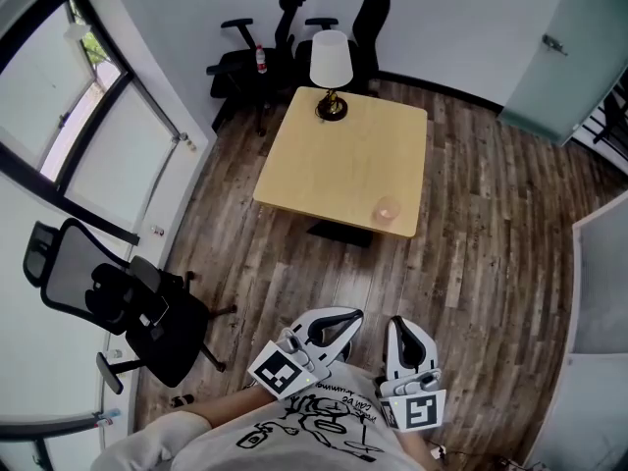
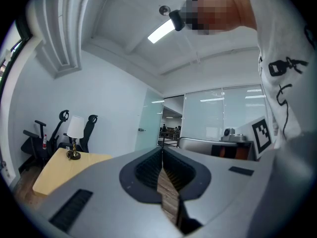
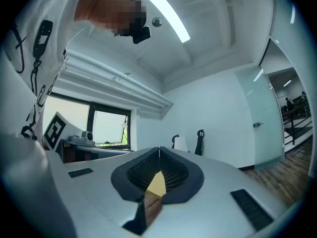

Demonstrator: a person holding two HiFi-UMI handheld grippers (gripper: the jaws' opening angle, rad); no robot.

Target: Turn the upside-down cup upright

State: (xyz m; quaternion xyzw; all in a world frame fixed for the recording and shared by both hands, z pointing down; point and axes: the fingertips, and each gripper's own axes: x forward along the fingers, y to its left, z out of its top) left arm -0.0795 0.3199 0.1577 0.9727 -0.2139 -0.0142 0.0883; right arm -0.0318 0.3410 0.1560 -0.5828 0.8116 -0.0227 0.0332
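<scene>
A small pinkish translucent cup (image 1: 388,209) stands near the front right corner of the light wooden table (image 1: 324,165) in the head view; its orientation is too small to tell. My left gripper (image 1: 348,322) and right gripper (image 1: 398,329) are held close to my chest, far short of the table, both shut with nothing between the jaws. In the left gripper view the left gripper (image 2: 162,150) has its jaws pressed together, with the table (image 2: 57,170) at lower left. In the right gripper view the right gripper (image 3: 159,150) is likewise shut, a wedge of the table (image 3: 157,185) showing through the gap.
A lamp with a white shade (image 1: 331,72) stands at the table's far edge. Black office chairs (image 1: 294,27) sit behind the table, another black chair (image 1: 128,307) stands to my left near the windows. Wood plank floor (image 1: 481,214) lies all round the table; a glass door (image 1: 589,27) is at far right.
</scene>
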